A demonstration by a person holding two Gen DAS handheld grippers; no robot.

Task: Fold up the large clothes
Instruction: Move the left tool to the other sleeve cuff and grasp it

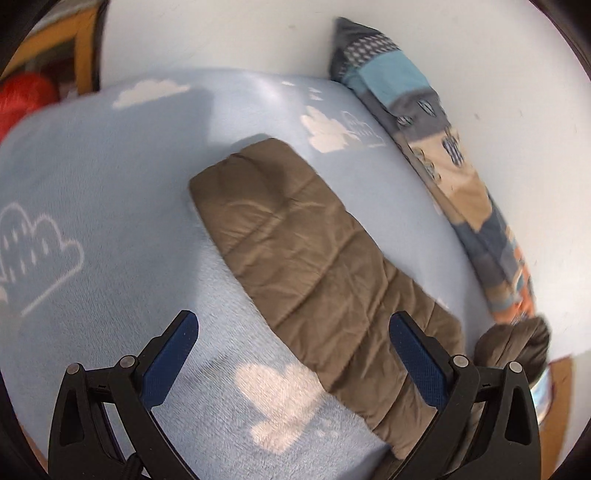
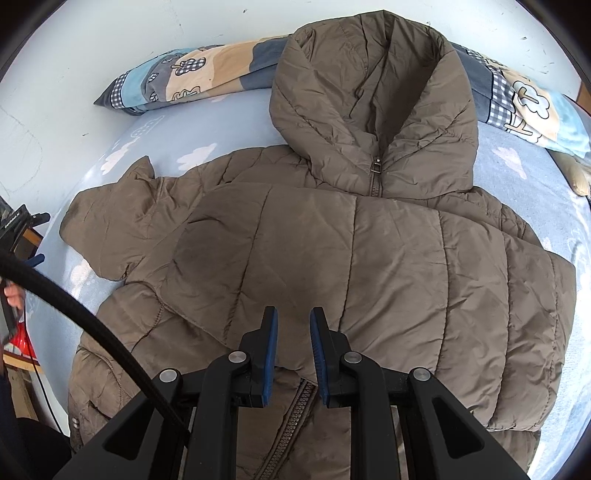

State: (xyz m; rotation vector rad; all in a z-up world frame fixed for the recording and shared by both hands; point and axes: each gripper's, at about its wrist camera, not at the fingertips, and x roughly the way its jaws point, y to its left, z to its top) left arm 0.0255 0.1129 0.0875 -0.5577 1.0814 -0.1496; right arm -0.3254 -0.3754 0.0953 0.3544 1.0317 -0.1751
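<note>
A brown quilted hooded jacket (image 2: 332, 229) lies front-up on a light blue cloud-print blanket (image 2: 535, 177), hood toward the wall. One sleeve is folded across its chest, and my right gripper (image 2: 293, 325) is shut on that sleeve's lower edge, above the zipper (image 2: 291, 413). The other sleeve (image 1: 295, 251) lies stretched out over the blanket (image 1: 110, 221). Above it, near the shoulder end, my left gripper (image 1: 291, 325) hangs wide open, with its right finger (image 1: 417, 354) over the fabric and nothing gripped.
A long patchwork pillow (image 2: 207, 77) lies along the white wall (image 1: 258, 33) behind the jacket, also seen as pillow (image 1: 443, 155). Something red (image 1: 22, 96) and a wooden frame (image 1: 81, 40) sit past the bed's far corner. A black cable (image 2: 85, 321) crosses the right wrist view.
</note>
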